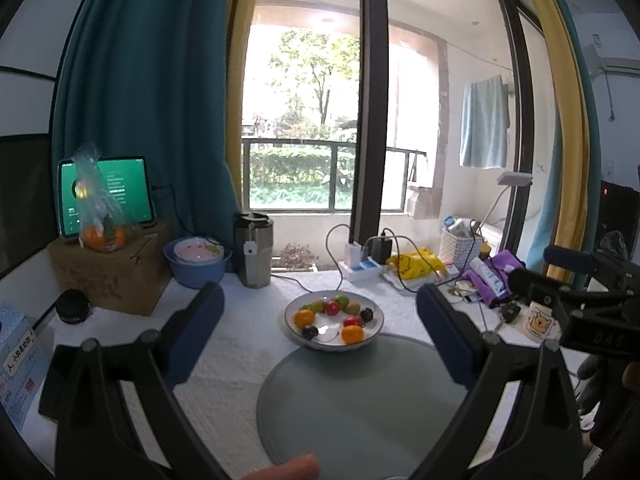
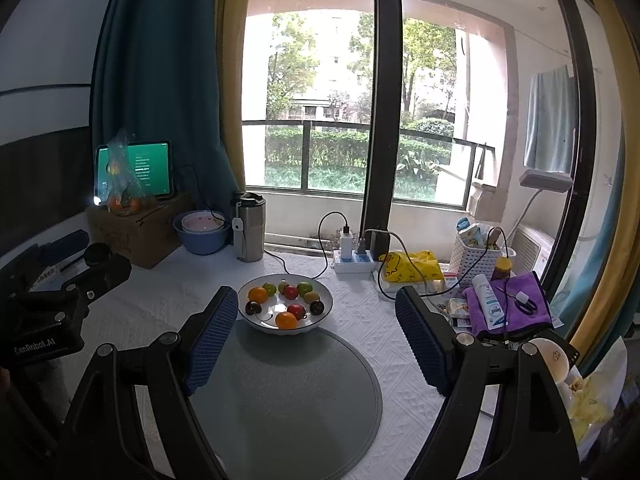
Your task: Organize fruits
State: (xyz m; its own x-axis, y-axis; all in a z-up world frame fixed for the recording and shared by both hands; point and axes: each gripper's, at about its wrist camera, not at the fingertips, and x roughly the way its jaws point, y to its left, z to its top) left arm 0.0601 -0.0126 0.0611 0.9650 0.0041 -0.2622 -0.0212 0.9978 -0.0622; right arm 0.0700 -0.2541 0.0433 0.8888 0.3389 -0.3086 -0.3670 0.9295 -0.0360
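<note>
A white bowl (image 1: 374, 330) (image 2: 326, 308) holds several small fruits: oranges (image 1: 352, 334) (image 2: 286, 320), red ones (image 1: 332, 307) (image 2: 296, 310), green ones (image 1: 341, 301) (image 2: 269, 289) and dark plums (image 1: 309, 332) (image 2: 253, 307). It stands at the far edge of a round grey mat (image 1: 360, 404) (image 2: 288, 396). My left gripper (image 1: 320, 320) is open and empty, above the mat, short of the bowl. My right gripper (image 2: 318, 328) is open and empty, also above the mat near the bowl. The right gripper's body shows at the right of the left wrist view.
A steel tumbler (image 1: 253, 250) (image 2: 249, 226), blue basin (image 1: 198, 266) (image 2: 202, 236), cardboard box (image 1: 108, 276) with bagged oranges (image 1: 102, 236) and a tablet (image 1: 106, 194) stand at the back left. A power strip (image 2: 354, 260), yellow packet (image 2: 412, 266), white basket (image 2: 476, 256) and purple cloth (image 2: 508, 304) lie right.
</note>
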